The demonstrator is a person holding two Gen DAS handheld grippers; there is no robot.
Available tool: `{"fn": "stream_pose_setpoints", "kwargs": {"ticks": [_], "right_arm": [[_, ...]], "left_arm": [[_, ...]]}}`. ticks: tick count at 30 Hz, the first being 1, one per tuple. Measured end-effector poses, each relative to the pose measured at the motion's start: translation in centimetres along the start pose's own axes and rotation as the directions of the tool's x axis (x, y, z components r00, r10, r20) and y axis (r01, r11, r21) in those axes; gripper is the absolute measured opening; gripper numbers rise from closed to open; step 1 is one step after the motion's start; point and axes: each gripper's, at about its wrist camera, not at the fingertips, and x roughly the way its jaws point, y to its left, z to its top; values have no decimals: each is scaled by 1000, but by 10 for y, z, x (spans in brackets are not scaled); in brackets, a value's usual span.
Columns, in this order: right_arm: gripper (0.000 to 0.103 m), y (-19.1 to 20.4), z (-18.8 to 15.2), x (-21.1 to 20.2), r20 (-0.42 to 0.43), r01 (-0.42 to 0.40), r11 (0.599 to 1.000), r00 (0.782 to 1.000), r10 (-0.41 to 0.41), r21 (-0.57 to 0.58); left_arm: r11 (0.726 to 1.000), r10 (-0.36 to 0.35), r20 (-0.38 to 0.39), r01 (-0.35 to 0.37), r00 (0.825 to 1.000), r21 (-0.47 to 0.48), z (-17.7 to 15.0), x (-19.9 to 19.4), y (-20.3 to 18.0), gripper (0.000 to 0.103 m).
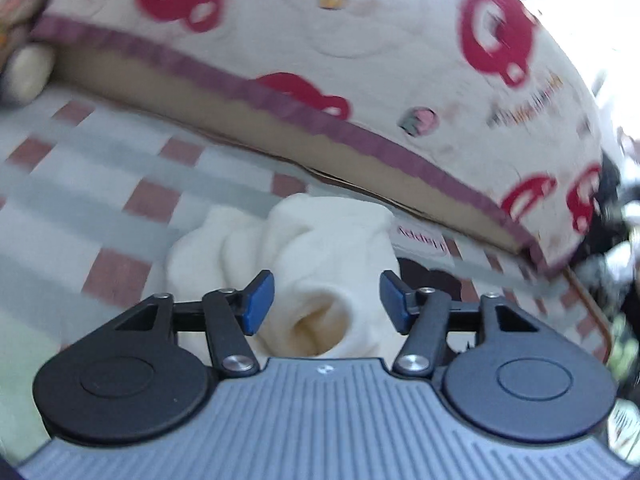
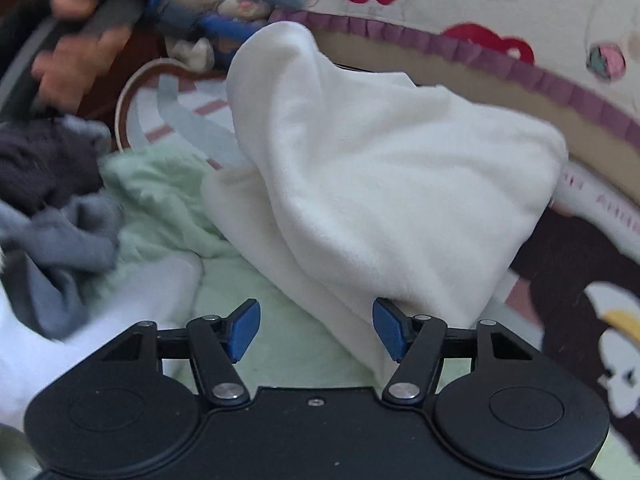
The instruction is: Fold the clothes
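A cream-white fleece garment (image 1: 304, 248) lies bunched on the checked bed sheet (image 1: 100, 160), with a rolled opening facing the camera. My left gripper (image 1: 327, 302) hovers over it, open, its blue pads (image 1: 260, 302) apart and not pressing the cloth. In the right wrist view the same white garment (image 2: 380, 168) sits as a folded heap on a pale green cloth (image 2: 160, 208). My right gripper (image 2: 316, 328) is open at its near edge; the right pad (image 2: 388, 328) is next to the hem, and nothing is gripped.
A big cream cushion with red prints and a purple frill (image 1: 360, 40) rises just behind the garment. Grey (image 2: 60, 240) and dark purple (image 2: 40, 164) clothes are piled at left, with a white cloth (image 2: 100, 320) below. A person's hand (image 2: 72, 60) is at top left. A dark printed fabric (image 2: 580, 280) lies at right.
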Motion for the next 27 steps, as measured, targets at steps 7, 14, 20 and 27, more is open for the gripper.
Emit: {"fn": "stream_pose_setpoints", "kwargs": {"ticks": [7,14,20,27], "right_arm": [[67,-7,0,-7,51,-10,995,999,5,99],[64,-29,4,-26,213,-21,987,977,-14,162],[68,-35,2,-20,203,132,979,966,-162,154],[69,-7,-6,14,49,257,965,966,-254,-60]], "left_arm": [[988,64,-196,-91,978,-128,-35,52,41,67],[999,-8,-157,2,988,-39,-36,46,35,11],[999,14,-15,-15,1000,-35,-1,-9,28,10],[979,110,-180,-138,978,-151,-63,28,64,10]]}}
